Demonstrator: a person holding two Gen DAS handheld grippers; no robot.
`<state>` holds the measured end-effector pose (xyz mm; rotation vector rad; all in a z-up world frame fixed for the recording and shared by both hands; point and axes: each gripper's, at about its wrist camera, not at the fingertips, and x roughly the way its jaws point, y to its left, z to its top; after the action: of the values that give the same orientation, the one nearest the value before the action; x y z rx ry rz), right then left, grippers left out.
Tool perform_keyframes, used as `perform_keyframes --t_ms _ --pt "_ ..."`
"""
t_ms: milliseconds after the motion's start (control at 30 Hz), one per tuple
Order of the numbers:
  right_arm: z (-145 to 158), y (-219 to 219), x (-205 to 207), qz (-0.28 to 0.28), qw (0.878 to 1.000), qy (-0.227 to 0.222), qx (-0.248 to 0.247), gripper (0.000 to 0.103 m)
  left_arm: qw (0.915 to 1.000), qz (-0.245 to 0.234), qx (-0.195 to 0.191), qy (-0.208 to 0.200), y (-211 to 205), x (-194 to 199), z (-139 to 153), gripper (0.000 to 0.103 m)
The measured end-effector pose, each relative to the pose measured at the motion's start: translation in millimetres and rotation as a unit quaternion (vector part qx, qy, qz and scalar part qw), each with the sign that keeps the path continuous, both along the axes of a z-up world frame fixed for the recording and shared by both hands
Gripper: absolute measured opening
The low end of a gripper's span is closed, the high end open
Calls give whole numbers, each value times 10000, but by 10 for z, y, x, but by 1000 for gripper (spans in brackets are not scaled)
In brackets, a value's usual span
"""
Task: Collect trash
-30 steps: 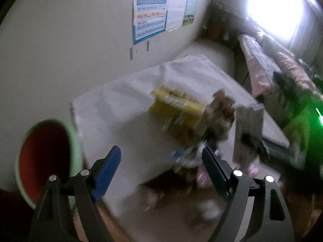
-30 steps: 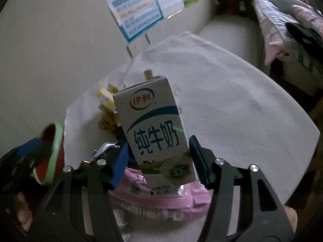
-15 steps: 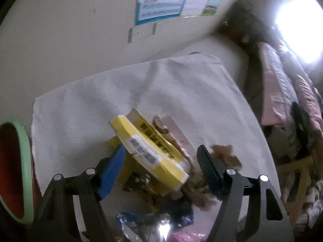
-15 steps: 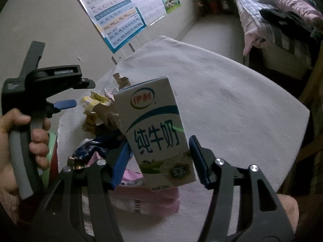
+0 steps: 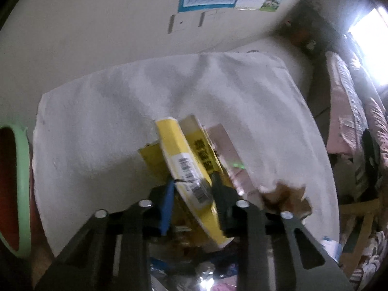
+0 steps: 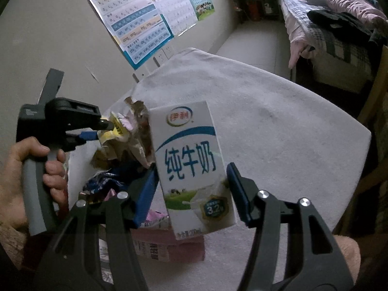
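White-clothed table [image 6: 278, 126] — pink carton [image 6: 169, 245] and wrappers [image 6: 106, 181] lying on it.

Pinyin chart [image 6: 139, 28] hung on wall, upper left. Wall sockets [image 6: 162, 57] below. Bed with checked bedding [image 6: 322, 34], upper right.

The green-rimmed red bin [image 5: 17, 189] is cut off at the picture's left edge. The yellow cardboard box's [image 5: 184, 160] lower end is hidden behind black claw arms. Shiny wrappers [image 5: 203, 274] below are too blurred to tell apart.

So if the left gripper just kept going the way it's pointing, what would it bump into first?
Nothing new: the left gripper is closing with the yellow box already between its jaws. Straight beyond that, probably the white cloth, though depth is hard to judge.
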<state>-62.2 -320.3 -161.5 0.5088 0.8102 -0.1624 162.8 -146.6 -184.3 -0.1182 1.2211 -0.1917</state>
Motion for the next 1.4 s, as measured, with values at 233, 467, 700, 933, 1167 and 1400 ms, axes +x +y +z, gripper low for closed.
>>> perform_keyframes --t_ms 233,467,700,933,1167,1400 --pt "49 17 -10 -27 9999 -70 -147 55 9978 -285 -141 -575 67 -157 400 15" --pt "107 95 43 176 9994 95 -294 54 9902 -711 -64 -1197 252 -445 818 15" --pt "-81 25 81 186 9969 734 -226 55 9854 -1191 479 -1118 571 -480 801 16" --pt "-138 77 90 208 9949 935 -328 55 9897 -1004 794 -644 841 -334 338 17" --pt "-124 86 76 227 9941 1021 -300 55 9884 -1067 970 -473 855 -321 90 32" --pt "-138 60 89 198 9933 1112 -225 56 9899 -989 926 -427 930 -417 37 45"
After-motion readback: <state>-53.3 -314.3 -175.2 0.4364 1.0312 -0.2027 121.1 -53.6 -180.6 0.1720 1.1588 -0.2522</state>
